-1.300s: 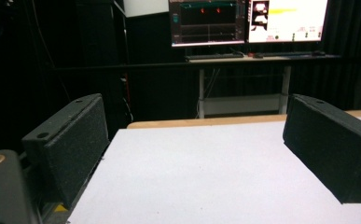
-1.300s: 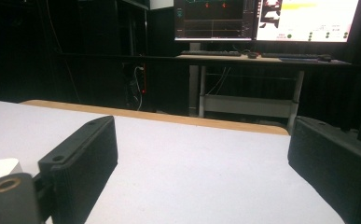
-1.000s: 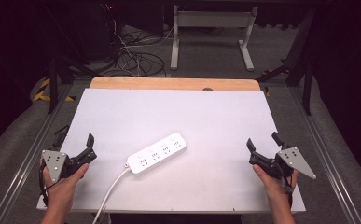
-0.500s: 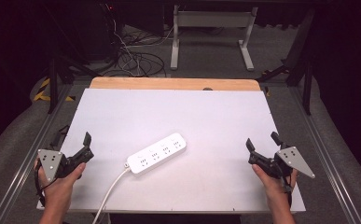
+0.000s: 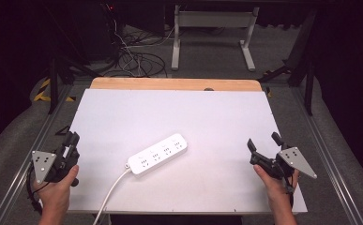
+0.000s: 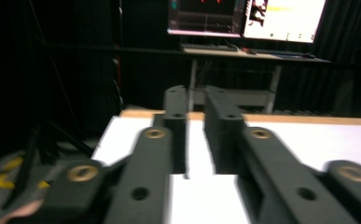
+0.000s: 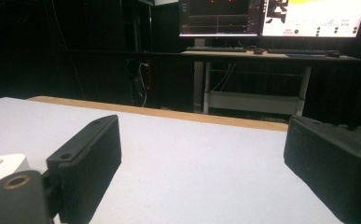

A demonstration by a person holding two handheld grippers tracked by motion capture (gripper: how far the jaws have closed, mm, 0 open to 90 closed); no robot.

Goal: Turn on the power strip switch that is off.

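Observation:
A white power strip [image 5: 158, 153] lies slantwise in the middle of the white table top [image 5: 170, 112], and its white cord [image 5: 111, 197] runs off the near edge. My left gripper [image 5: 71, 139] hovers at the table's left edge, well away from the strip. Its jaws have just been closing and stand almost together with nothing between them; the left gripper view [image 6: 196, 93] shows a slim gap. My right gripper [image 5: 262, 139] is near the right front corner. Its jaws have just been closing a little but stay wide apart and empty [image 7: 205, 126]. The strip's end [image 7: 1, 170] shows at the left there.
A wooden strip [image 5: 170, 84] borders the table's far edge. Metal rails [image 5: 38, 140] run along both sides. On the floor beyond are tangled cables [image 5: 132, 56] and a white desk frame [image 5: 212, 28]. Lit monitors [image 7: 271, 16] stand on a desk behind.
The left gripper's jaws went from wide apart to nearly together. The right gripper's jaws narrowed slightly. Both hands stayed about where they were, and the power strip has not moved.

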